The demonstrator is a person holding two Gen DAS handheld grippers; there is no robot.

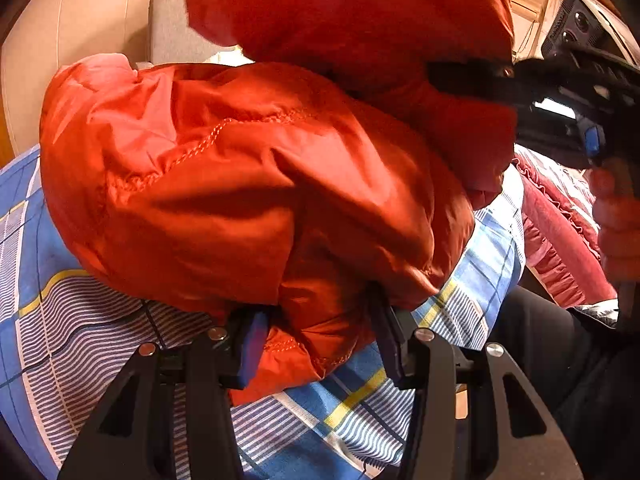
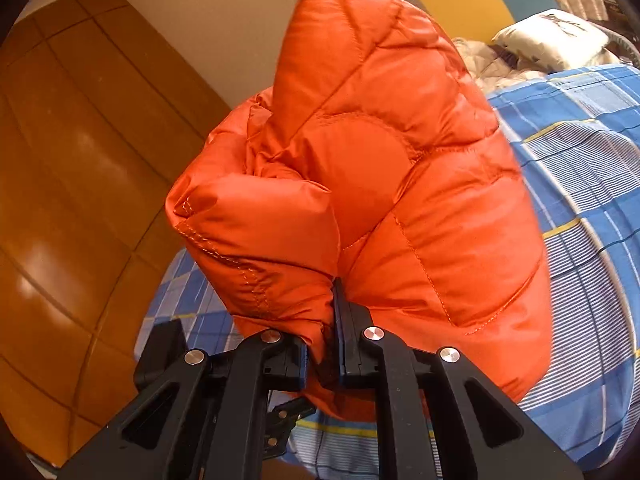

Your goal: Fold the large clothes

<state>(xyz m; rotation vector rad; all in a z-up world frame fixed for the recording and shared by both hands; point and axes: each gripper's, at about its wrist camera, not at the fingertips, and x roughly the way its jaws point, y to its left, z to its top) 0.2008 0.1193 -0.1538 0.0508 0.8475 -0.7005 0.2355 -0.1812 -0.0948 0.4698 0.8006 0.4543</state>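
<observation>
Puffy orange quilted jacket (image 1: 248,184) fills both views over blue plaid bedsheet (image 1: 100,320). Left gripper (image 1: 316,344) and right gripper (image 2: 334,344) each pinch its folds. Only the right view shows white pillow (image 2: 552,38) and wooden wardrobe (image 2: 80,160).

The orange jacket (image 1: 248,184) bulges over the left claw (image 1: 316,344), hiding its fingertips and most of the bed (image 1: 80,340) beyond them. Above that claw, the jacket's upper fold is blurred and cut off by the top edge. In the right wrist view, padding swallows the right claw (image 2: 334,344) tips; the cloth pinched between them cannot be traced further.
</observation>
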